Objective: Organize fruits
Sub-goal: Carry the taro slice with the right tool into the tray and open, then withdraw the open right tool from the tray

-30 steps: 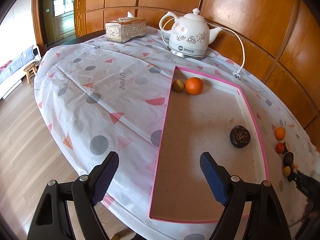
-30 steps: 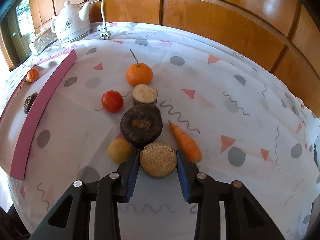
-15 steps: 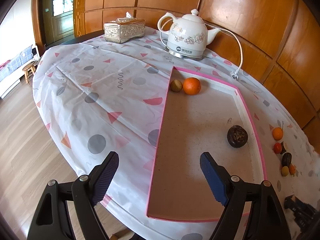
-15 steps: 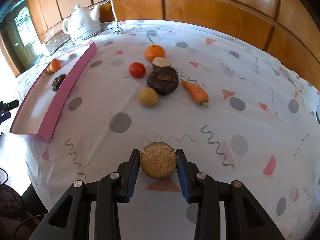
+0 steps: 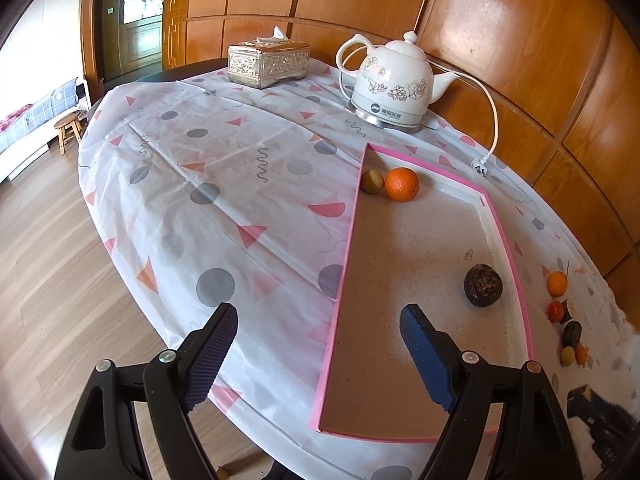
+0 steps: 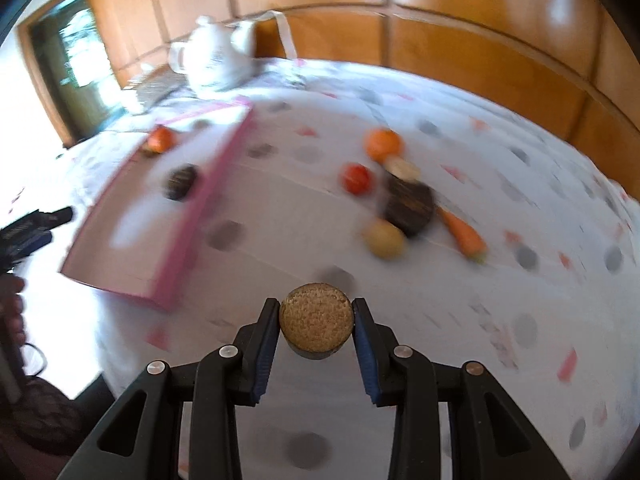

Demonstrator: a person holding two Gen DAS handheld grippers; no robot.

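My right gripper [image 6: 316,320] is shut on a round brown fruit half with a grainy tan cut face [image 6: 316,318], held above the tablecloth. The pink-rimmed tray [image 5: 506,240] holds an orange [image 5: 401,184], a small green fruit [image 5: 372,181] and a dark round fruit [image 5: 483,285]. My left gripper [image 5: 320,344] is open and empty over the tray's near left edge. In the blurred right wrist view the tray [image 6: 208,196] lies to the left. A loose group lies ahead: an orange [image 6: 383,144], a red tomato [image 6: 357,177], a dark fruit half [image 6: 410,204], a yellow fruit [image 6: 385,238] and a carrot [image 6: 462,232].
A white kettle [image 5: 394,84] with a cord and a silver tissue box [image 5: 269,63] stand at the table's far side. Wood panelling runs behind the table. The table edge and wooden floor [image 5: 48,272] lie left of the left gripper.
My right gripper has lifted the tan-faced fruit half away from the loose group and swung left toward the tray; its view is now blurred. The left gripper has barely shifted.
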